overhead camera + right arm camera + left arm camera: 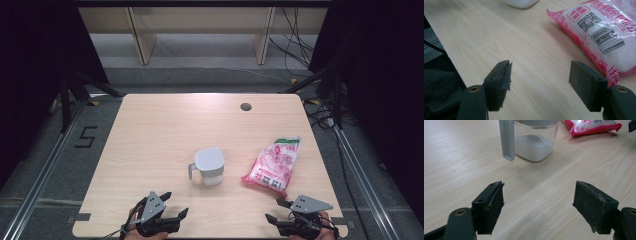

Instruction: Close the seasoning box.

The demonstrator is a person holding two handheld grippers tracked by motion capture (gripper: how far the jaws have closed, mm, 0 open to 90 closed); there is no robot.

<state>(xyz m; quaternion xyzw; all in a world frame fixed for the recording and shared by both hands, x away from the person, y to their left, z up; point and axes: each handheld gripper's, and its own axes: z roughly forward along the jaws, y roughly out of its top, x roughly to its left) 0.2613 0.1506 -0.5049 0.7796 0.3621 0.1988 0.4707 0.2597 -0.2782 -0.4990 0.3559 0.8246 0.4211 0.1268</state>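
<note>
Near the surface's (150, 125) front edge both claws, left (176, 203) and right (277, 210), are held apart and empty; the bag (274, 165) is best gripped at its near end, the jug (209, 166) steadied by its handle.

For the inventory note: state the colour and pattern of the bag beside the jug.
Pink and white bag with printed barcode and QR code; clearest in the right gripper view.

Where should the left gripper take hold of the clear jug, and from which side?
By the grey handle, coming from the near left. The jug stands upright with that handle jutting toward the left gripper, whose jaws are open; the body looks too wide.
</note>
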